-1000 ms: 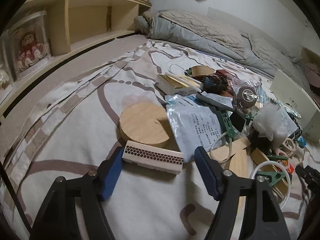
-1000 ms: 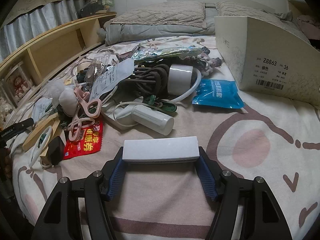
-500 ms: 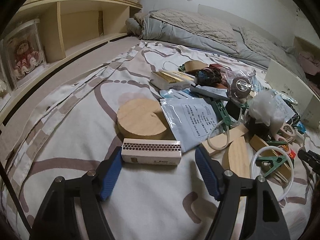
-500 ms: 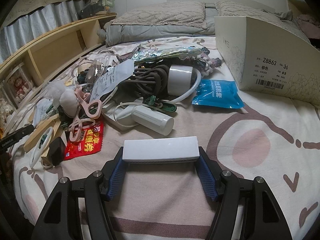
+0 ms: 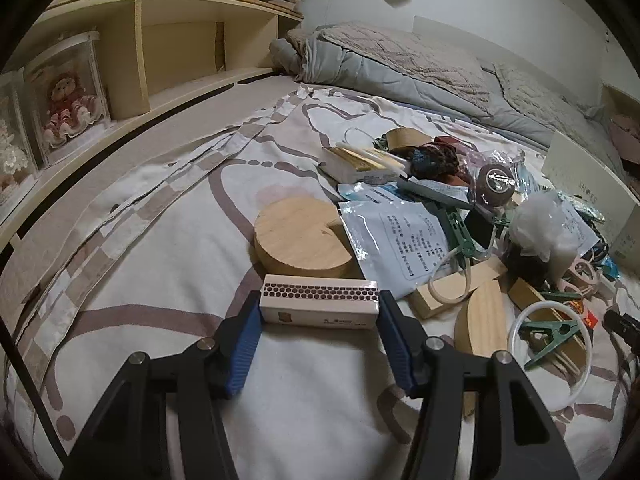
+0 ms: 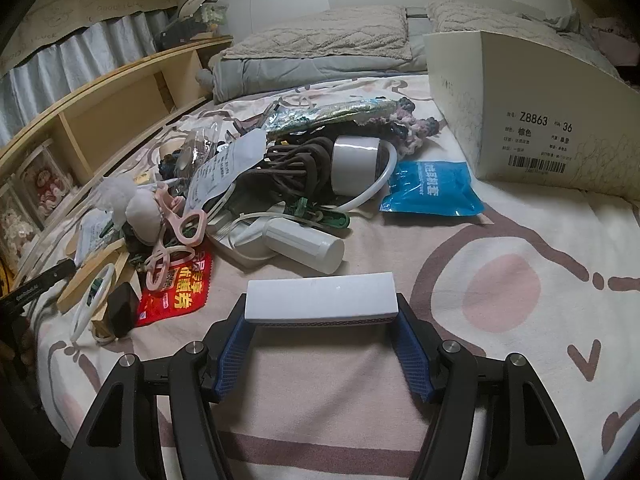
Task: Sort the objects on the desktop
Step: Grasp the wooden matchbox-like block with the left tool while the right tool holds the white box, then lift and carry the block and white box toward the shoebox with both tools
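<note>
A pale matchbox (image 5: 320,307) with a honeycomb striking strip lies on the patterned bedsheet, in front of a round wooden block (image 5: 300,240). My left gripper (image 5: 319,314) is closing on it, and both blue pads touch its short ends. In the right wrist view, a long white box (image 6: 320,296) sits crosswise between the blue pads of my right gripper (image 6: 322,314), which is shut on it just above the sheet. A heap of small desktop objects (image 6: 280,168) covers the bed between the two grippers.
A white shoe box (image 6: 532,120) stands at the right. A white bottle (image 6: 304,244), a blue pouch (image 6: 430,188) and a red packet (image 6: 180,292) lie near the right gripper. A wooden shelf (image 5: 180,40) runs along the left, and pillows lie at the back.
The left jaws have closed in from well apart until they touch the matchbox's ends, and the matchbox now lies square between them. The right gripper and its white box have not moved.
</note>
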Demonstrator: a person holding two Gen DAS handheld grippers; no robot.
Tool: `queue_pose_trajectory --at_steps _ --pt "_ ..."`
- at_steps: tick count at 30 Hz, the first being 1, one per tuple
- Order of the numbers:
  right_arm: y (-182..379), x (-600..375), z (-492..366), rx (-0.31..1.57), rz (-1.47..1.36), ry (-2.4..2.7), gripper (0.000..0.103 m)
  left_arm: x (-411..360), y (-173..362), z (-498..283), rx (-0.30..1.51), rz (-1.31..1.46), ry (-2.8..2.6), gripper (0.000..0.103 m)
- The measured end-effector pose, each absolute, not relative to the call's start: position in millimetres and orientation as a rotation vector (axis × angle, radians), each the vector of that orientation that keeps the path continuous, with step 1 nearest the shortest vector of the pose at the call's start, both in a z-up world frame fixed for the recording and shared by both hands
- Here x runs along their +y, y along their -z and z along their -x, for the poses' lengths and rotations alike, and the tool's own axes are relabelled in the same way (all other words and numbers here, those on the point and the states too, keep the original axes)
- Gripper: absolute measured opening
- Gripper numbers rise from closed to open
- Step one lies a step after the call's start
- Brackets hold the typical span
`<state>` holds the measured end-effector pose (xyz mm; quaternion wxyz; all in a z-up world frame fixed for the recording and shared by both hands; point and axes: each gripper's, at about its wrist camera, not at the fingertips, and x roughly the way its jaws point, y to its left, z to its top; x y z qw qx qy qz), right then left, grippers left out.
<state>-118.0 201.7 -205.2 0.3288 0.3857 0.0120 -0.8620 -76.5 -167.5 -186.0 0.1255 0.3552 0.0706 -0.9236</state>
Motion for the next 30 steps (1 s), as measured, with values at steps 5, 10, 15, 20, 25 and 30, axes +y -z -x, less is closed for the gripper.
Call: queue_pose_trajectory --at_steps 5,10,15,20,25,30 --pt "201 202 117 0.050 -1.007 2.257 0.067 -169 178 72 0.225 -1.003 2.692 0.056" --pt "197 201 117 0.069 -1.012 2.254 0.067 -170 164 68 0.240 -0.952 2.706 0.056" --pt "189 202 116 0.092 -0.993 2.261 0.067 -167 150 69 0.251 -0.911 2.730 0.056" --pt "176 206 118 0.124 -0.977 2.282 0.067 -162 139 77 0.261 -0.893 2.755 0.056" --pt "164 217 126 0.128 -0.983 2.313 0.067 -149 129 89 0.224 -0.891 2.801 0.056" --pt "152 234 134 0.111 -0.977 2.369 0.067 -131 114 102 0.166 -0.867 2.876 0.056"
